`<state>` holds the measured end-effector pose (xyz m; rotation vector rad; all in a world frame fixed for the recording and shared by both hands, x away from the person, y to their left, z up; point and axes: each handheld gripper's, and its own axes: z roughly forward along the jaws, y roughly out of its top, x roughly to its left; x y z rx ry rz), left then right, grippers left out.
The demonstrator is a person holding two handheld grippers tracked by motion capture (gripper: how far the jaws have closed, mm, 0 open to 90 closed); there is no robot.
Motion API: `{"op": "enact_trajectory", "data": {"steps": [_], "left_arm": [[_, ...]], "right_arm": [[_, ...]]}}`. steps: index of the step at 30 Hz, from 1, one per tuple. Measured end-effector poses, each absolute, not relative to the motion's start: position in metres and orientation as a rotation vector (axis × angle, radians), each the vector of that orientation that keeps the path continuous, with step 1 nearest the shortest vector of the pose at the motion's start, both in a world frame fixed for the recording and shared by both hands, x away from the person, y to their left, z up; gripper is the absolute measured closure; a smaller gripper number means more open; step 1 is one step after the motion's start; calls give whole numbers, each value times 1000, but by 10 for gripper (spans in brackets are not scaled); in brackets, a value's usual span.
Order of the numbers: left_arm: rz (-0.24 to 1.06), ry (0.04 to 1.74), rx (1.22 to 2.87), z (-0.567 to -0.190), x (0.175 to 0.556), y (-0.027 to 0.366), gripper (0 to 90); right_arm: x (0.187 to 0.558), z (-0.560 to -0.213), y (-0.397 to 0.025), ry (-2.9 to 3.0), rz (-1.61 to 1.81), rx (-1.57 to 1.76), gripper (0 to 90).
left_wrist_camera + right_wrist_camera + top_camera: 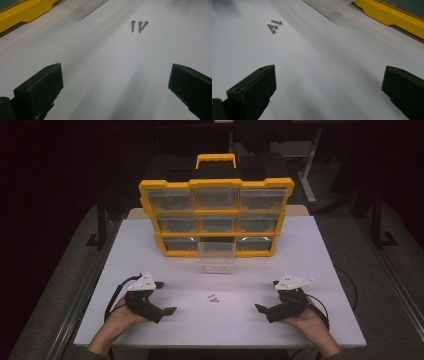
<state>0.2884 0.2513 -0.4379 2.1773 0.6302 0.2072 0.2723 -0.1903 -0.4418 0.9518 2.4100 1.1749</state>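
Three small silver metal screws (213, 298) lay close together on the white rectangular table (310, 270), toward the middle of its near edge and well apart from either tool. Both claws were released. The left black two-jaw gripper (166, 297), held in the person's left hand (120, 316) near the near left corner, had its jaws spread wide and empty, with the screws (139, 25) ahead between them. The right black two-jaw gripper (266, 296), held in the right hand (312, 320) near the near right corner, was likewise spread and empty, the screws (274, 25) lying ahead. A clear plastic drawer (215, 255) sat just before the yellow nine-compartment organizer case (216, 217) at the far edge.
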Motion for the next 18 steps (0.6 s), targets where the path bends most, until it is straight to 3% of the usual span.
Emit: {"op": "enact_trajectory", "data": {"steps": [18], "left_arm": [[192,627,2176,-437,294,249,0]], "right_arm": [[272,-440,-190,2413,1196,945,0]]}}
